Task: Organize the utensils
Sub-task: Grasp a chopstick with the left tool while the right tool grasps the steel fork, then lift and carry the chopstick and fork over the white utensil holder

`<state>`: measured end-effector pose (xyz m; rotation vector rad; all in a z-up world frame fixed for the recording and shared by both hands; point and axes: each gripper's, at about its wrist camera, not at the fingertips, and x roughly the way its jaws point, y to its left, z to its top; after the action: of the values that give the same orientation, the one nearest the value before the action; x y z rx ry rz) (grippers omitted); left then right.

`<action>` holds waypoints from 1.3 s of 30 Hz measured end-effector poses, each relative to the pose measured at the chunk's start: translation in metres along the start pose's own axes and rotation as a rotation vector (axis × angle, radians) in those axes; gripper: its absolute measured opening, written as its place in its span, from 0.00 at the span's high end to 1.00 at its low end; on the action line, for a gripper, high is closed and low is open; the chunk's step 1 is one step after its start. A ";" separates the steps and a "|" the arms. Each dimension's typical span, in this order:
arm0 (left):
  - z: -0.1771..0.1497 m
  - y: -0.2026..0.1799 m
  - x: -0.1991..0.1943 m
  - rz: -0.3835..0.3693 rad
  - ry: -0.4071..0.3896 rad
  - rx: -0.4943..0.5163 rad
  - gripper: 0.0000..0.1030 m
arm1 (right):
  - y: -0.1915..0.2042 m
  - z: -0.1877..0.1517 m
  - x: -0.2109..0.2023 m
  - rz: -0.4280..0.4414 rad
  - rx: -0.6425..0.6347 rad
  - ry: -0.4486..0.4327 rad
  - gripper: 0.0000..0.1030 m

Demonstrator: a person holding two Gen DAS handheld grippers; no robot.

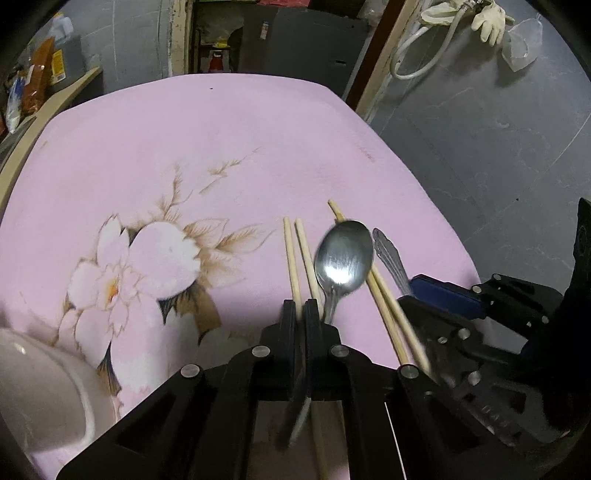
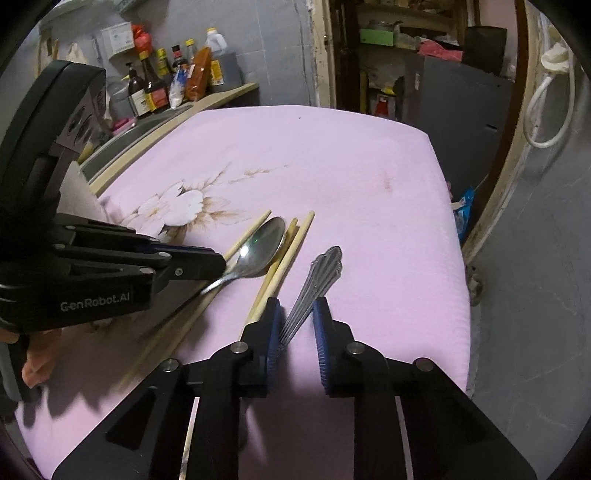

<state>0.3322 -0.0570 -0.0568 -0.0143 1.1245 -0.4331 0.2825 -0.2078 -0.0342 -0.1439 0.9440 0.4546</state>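
A steel spoon [image 1: 344, 258] is held up by its handle in my left gripper [image 1: 300, 308], which is shut on it; the bowl faces up above the pink floral cloth [image 1: 221, 147]. Two pairs of wooden chopsticks lie on the cloth: one pair [image 1: 301, 254] left of the spoon, one pair [image 1: 384, 306] right of it. In the right wrist view the spoon [image 2: 264, 245] and chopsticks [image 2: 286, 262] show too. My right gripper [image 2: 297, 314] is open around the handles of patterned steel utensils [image 2: 314, 284] lying on the cloth; these show in the left wrist view [image 1: 389, 254].
A white bowl [image 1: 40, 391] sits at the cloth's near left. Sauce bottles [image 2: 155, 85] stand on a counter beyond the left edge. The table's right edge [image 2: 454, 236] drops to a grey floor. A hose and gloves [image 1: 461, 22] hang on the wall.
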 end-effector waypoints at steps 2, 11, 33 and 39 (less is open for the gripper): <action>-0.009 0.001 -0.004 -0.006 0.003 -0.007 0.98 | 0.002 -0.004 -0.004 -0.001 -0.015 0.004 0.90; -0.018 -0.001 -0.008 0.002 0.053 0.020 0.95 | 0.006 -0.018 -0.022 -0.098 -0.087 0.038 0.83; -0.035 -0.016 -0.017 0.015 -0.044 0.004 0.98 | 0.000 -0.027 -0.031 0.003 -0.030 0.121 0.95; -0.061 -0.015 -0.048 0.020 -0.188 -0.014 0.98 | 0.013 -0.041 -0.053 -0.014 -0.035 -0.046 0.97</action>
<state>0.2574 -0.0415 -0.0386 -0.0553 0.9420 -0.3974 0.2191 -0.2256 -0.0142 -0.1704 0.8896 0.4601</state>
